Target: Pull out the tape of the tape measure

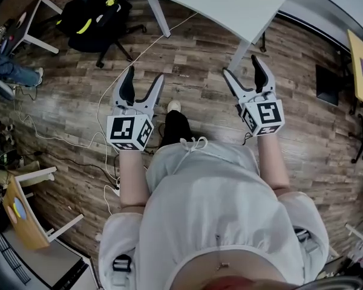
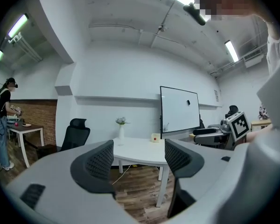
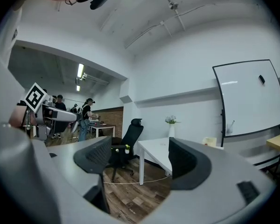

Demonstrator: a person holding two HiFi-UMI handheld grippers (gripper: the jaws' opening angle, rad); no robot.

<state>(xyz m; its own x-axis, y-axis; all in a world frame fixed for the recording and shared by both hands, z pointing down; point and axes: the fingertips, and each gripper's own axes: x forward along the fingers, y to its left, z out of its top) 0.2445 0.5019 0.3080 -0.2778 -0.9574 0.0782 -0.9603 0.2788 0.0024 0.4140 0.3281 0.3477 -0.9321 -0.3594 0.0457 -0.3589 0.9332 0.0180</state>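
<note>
Jaws of left tongs (image 1: 146, 72) and right tongs (image 1: 239, 64) stand spread, empty, above the wooden floor (image 1: 206, 53).

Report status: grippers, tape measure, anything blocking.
Left gripper open, empty. Right gripper open, empty. Tape measure not identifiable; small cream object on white table ahead. No obstruction seen.

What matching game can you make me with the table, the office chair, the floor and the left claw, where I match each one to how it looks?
Things:
1. table
2. office chair
3. floor
4. left claw

Looks:
A. black, with wheels
B. open, nothing in it
C. white, with a flat top
D. brown wooden planks

Right pairs: 1-C, 2-A, 3-D, 4-B
</note>
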